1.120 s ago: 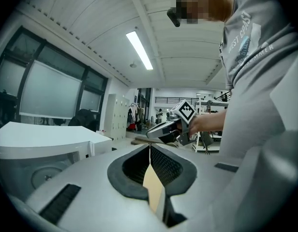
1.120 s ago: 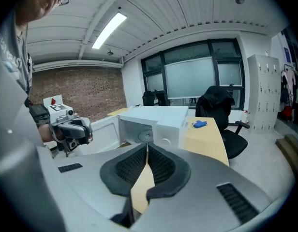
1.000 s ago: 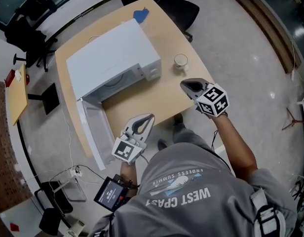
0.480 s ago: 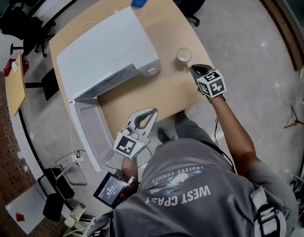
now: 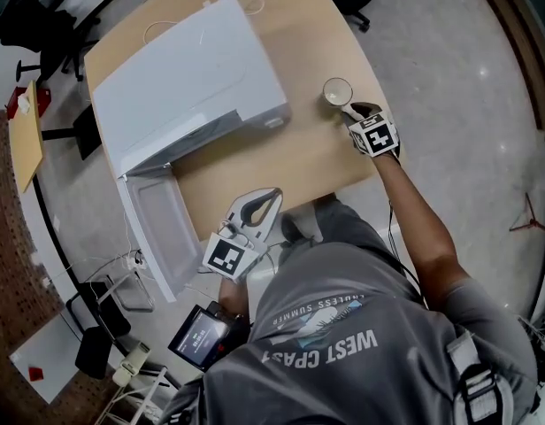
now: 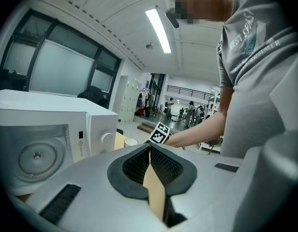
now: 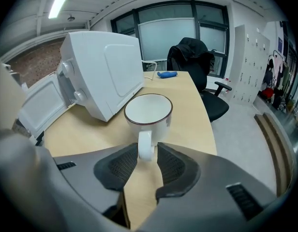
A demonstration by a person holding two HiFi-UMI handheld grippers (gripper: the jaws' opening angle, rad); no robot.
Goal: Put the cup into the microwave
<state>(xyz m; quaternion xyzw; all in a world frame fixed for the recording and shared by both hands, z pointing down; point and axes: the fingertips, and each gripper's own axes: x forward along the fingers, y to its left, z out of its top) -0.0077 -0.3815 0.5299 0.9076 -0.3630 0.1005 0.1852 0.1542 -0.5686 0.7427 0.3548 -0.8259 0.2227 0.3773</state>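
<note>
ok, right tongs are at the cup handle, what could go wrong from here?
1. The right tongs have just been opening, with only the thin handle of the cup between them: gripped there, the cup may swing or tip.
2. The cup stands near the table edge; a nudge could slide it off.

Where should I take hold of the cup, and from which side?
By the handle of the cup, which sticks out straight toward the right tongs. Come from that side. The tongs have just been opening and now stand open either side of the handle.
</note>
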